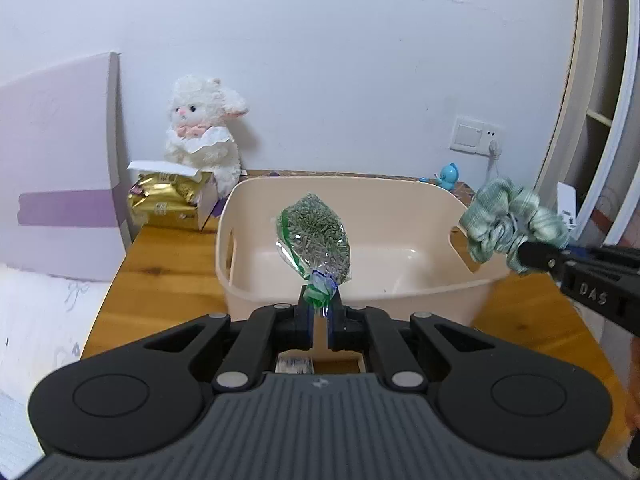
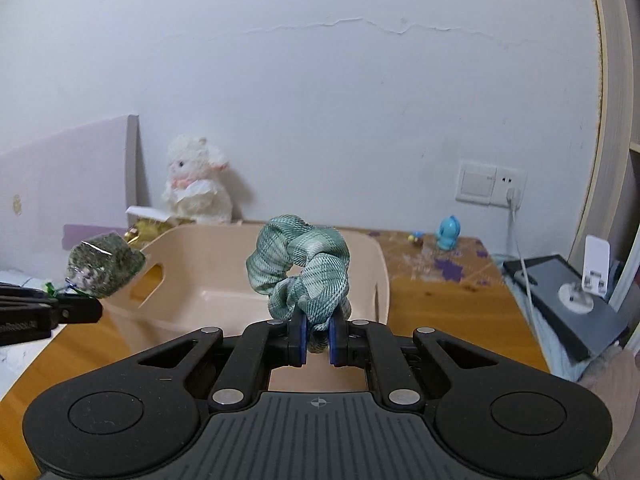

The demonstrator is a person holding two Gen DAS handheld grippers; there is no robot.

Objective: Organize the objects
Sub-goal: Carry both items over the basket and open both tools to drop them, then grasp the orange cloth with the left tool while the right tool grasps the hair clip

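At the far left we see a white plush lamb (image 1: 204, 128) sitting behind an open box of gold foil packets (image 1: 166, 198) on the wooden counter (image 1: 160, 276). Just right of these stands the beige plastic basket with cut-out handles (image 1: 400, 280), which looks empty inside.

Our left tongs (image 1: 319, 306) are pinched narrow on the twisted green neck of a clear plastic bag of dark green pellets (image 1: 316, 236). The bag stands up and away from the tips, its long axis pointing forward, hanging over the near-left part of the basket's hollow.

Further right, our right tongs (image 2: 318, 338) are clamped on a striped teal fabric scrunchie (image 2: 302, 268), gripping one fold of its ring while the rest loops upward. From the left wrist view the scrunchie sits above the basket's right rim, beside the right handle slot, more over the edge than the middle.

We judge that both things are due to go into the basket. The relation that matters is that the basket floor lies straight below the bag, so the left tongs seem nearer to a clean drop; the right pair would likely want to shift left and farther in first, lest the scrunchie catch the rim.

At the far right, a small blue toy figure (image 1: 450, 176) stands near the wall socket (image 1: 476, 136)
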